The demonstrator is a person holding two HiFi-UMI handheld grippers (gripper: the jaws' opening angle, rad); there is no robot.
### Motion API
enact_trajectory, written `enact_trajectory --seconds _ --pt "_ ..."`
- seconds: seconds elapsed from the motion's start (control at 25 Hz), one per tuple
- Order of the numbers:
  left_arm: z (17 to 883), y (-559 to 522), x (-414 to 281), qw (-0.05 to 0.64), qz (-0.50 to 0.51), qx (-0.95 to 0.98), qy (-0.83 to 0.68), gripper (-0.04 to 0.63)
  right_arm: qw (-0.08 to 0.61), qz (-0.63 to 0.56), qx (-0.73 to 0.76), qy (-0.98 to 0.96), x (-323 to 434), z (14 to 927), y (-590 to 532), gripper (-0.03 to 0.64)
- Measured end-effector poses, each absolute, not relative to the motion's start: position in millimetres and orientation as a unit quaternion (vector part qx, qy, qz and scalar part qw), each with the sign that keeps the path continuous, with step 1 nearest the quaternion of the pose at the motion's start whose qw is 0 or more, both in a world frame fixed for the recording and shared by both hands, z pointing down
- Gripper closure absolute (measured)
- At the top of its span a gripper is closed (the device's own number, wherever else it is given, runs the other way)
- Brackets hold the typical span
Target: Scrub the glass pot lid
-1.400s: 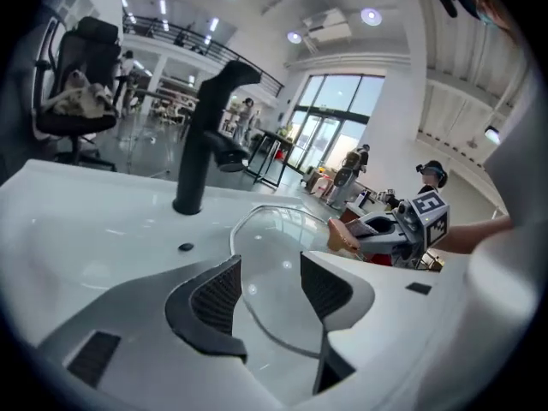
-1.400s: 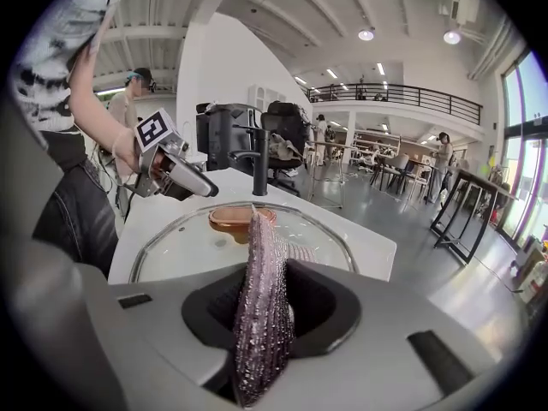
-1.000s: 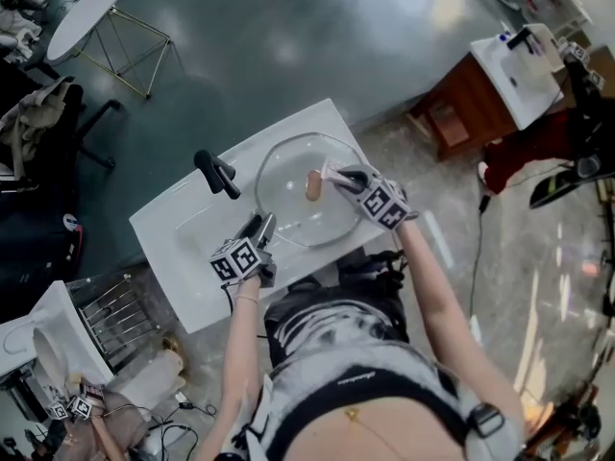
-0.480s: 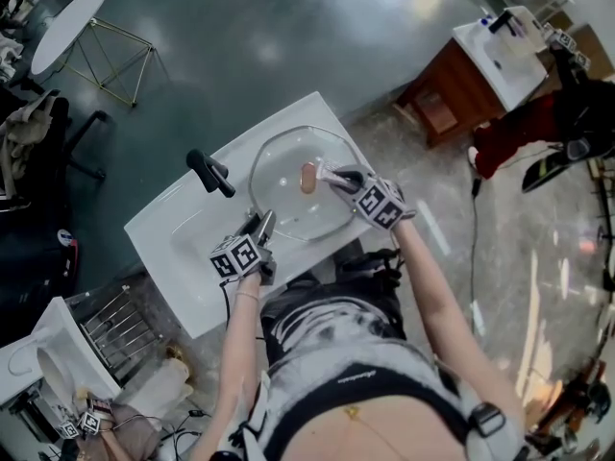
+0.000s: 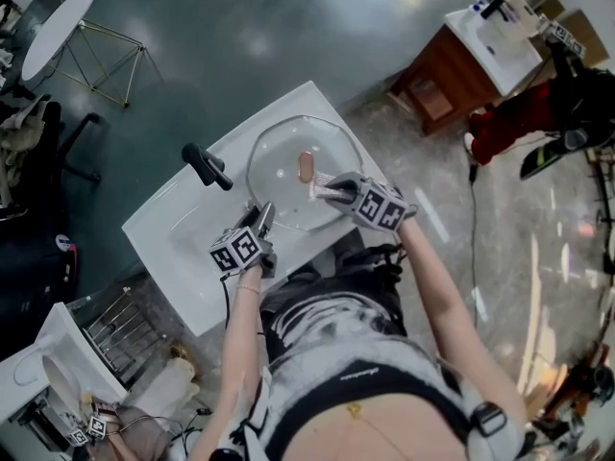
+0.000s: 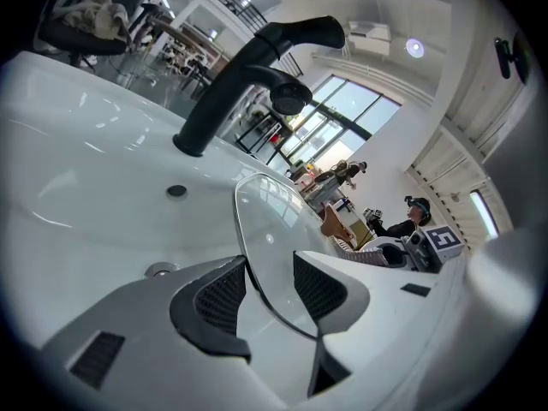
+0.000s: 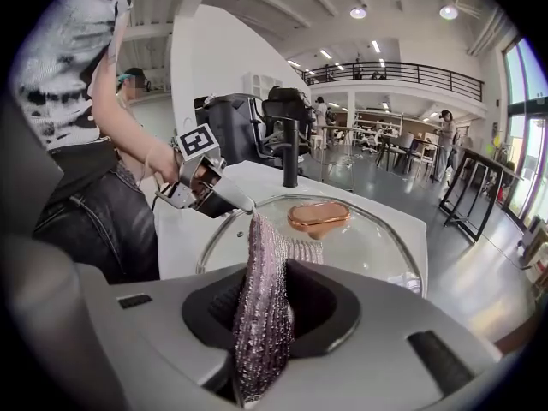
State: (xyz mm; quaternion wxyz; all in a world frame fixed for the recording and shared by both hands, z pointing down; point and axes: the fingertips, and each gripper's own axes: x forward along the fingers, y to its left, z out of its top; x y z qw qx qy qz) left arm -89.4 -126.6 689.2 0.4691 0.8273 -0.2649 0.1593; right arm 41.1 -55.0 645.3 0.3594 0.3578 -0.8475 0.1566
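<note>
Over a white sink (image 5: 168, 233), the left gripper (image 5: 261, 219) pinches the rim of the glass pot lid (image 5: 283, 157) (pads apparently touching). The right gripper (image 5: 325, 188) clamps a scrubbing cloth (image 7: 261, 315) that rests on the glass.

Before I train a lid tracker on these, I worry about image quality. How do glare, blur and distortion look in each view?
Head view: wide-angle bend, light glare on the floor, glass lid faint but traceable. Left gripper view: heavy fisheye, dark corners, bright windows, lid rim crisp. Right gripper view: dark corners too, scrub cloth and lid both sharp.
</note>
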Motion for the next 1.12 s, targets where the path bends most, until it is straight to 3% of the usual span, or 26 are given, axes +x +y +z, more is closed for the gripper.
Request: enact_trajectory --seconds 0.44,0.92,1.12 --pt "688.4 -125.6 -85.1 0.468 0.16 0.828 -0.267 0.423 0.396 0.11 0.312 -0.857 -11.9 645.5 -60.3 0.52" --pt "687.6 -124.0 -84.6 0.461 0.163 0.833 -0.259 0.423 0.413 0.101 0.361 -0.83 -52.2 648.6 -100.8 0.522" --pt "689.0 -123.8 -84.5 0.456 0.168 0.837 -0.251 0.423 0.373 0.154 0.397 -0.824 -66.0 646.0 -122.1 0.522"
